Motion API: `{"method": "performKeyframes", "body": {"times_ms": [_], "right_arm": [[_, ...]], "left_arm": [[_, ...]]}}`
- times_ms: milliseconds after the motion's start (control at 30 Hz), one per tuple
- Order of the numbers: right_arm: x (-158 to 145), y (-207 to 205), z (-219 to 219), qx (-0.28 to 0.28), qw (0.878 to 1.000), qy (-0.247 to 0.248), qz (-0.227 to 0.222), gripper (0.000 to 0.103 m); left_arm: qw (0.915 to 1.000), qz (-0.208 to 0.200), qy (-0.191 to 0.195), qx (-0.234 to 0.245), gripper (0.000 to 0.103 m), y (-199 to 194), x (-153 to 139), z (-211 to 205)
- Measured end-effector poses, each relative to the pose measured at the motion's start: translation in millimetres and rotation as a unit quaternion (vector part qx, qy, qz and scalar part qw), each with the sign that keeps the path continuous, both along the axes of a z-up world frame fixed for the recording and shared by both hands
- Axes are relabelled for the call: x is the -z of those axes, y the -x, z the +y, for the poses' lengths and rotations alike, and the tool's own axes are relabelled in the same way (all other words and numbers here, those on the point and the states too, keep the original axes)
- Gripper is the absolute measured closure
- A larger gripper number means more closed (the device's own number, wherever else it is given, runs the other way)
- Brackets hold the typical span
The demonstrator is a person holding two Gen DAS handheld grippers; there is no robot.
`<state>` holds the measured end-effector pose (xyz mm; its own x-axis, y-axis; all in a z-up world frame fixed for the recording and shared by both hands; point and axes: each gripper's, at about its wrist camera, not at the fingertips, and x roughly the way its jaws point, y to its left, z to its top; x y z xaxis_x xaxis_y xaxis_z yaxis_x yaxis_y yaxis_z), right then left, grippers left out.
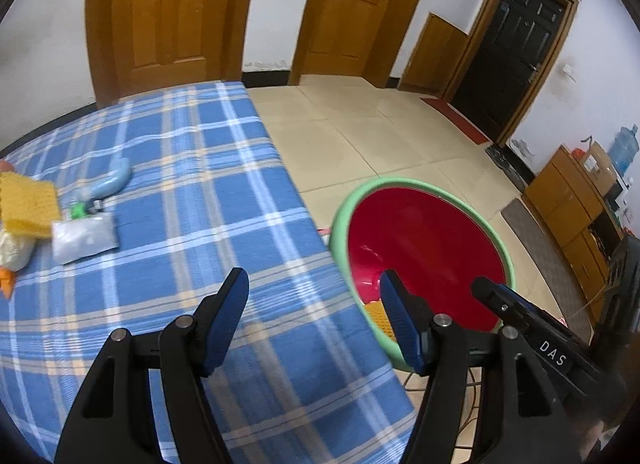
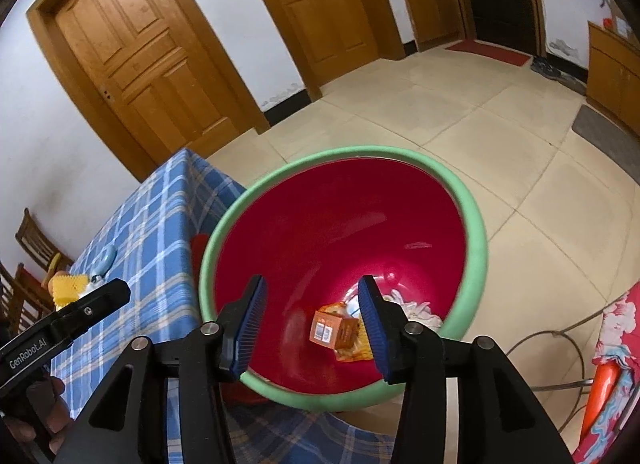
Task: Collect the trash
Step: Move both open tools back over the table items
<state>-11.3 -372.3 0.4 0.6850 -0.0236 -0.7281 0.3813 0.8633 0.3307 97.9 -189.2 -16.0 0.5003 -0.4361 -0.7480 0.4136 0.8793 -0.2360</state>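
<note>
Our left claw (image 1: 314, 318) stands wide and empty over the table (image 1: 208, 192); our right claw (image 2: 312, 324), half open with nothing in it, hangs above the red bin (image 2: 344, 224), where an orange carton (image 2: 334, 330) already lies. The remaining trash sits at ten o'clock from the left claw, the nearer one: a flat silver packet (image 1: 86, 238), a yellow sponge (image 1: 26, 206), and farther off a pale blue tube (image 1: 116, 180) angled toward one o'clock.

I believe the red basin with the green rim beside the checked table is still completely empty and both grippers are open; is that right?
Not quite: the red basin is not empty. The right wrist view shows an orange carton and wrappers lying at its bottom. The rest holds: it sits beside the checked table, and the left gripper and right gripper are open.
</note>
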Motion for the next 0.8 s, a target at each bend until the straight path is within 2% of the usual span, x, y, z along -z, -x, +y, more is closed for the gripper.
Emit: {"method": "performKeyframes", "body": {"times_ms": [267,633,733,800], "right_arm": [[-11.8,-13.3,37.3,-0.047,0.999,0.013,-0.006,0.052],[-25.3,-40.0,91.6,-0.104,0.994,0.021,-0.011,0.051],[-29.1,-46.8,108.3,-0.118,0.993,0.022,-0.016,0.044],[-30.6,-53.0,121.2,-0.129,0.991,0.024,-0.016,0.044]], "left_arm": [[0.9994,-0.013,-0.005,-0.033,0.035,2.3,-4.8,36.5],[0.9948,-0.024,-0.005,-0.099,0.035,-2.1,-9.9,110.8],[0.9924,-0.025,-0.007,-0.121,0.035,-5.0,-10.4,133.7],[0.9905,-0.029,-0.012,-0.134,0.035,-6.3,-11.8,150.2]]}}
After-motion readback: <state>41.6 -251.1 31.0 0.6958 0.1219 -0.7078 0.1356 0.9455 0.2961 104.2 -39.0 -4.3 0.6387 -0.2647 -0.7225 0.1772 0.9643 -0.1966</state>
